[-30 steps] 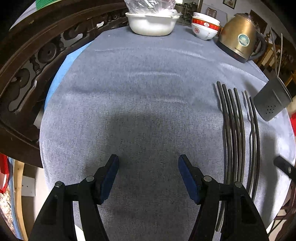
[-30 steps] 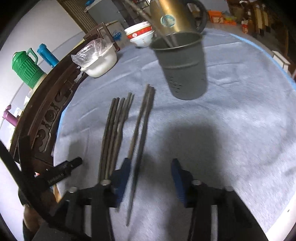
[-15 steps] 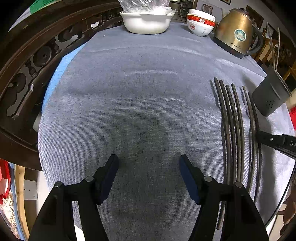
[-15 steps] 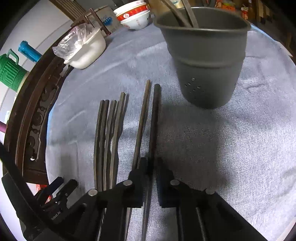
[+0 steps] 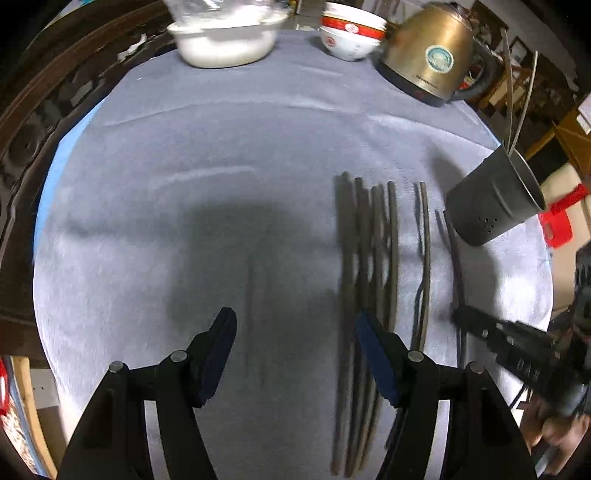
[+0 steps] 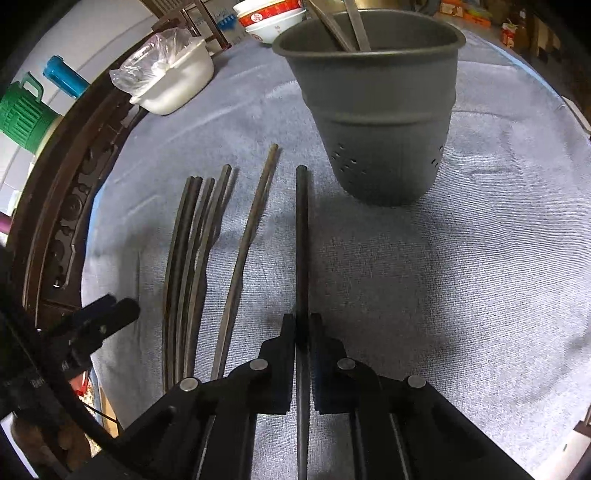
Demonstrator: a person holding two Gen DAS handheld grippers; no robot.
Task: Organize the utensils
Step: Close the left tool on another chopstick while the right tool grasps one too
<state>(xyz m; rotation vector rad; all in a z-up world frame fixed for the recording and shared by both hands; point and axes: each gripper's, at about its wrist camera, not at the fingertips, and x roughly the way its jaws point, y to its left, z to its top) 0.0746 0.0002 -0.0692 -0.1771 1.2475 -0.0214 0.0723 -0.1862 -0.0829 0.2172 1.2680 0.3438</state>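
The near end of the chopstick (image 6: 302,258) clamped in the right gripper (image 6: 303,332) runs out of the picture's lower edge, and the pads hide the gripped stretch. In the left wrist view, the bundle of chopsticks (image 5: 365,266) is partly covered by the left gripper (image 5: 297,328). The utensils (image 6: 343,26) in the holder (image 6: 376,122) are cut off at the top edge, their lower parts hidden inside it.

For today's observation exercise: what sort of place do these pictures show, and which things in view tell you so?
Most likely a home dining room. A cloth-covered table holds a golden electric kettle, stacked red-and-white bowls and a grey utensil holder, with chopsticks lying beside it.
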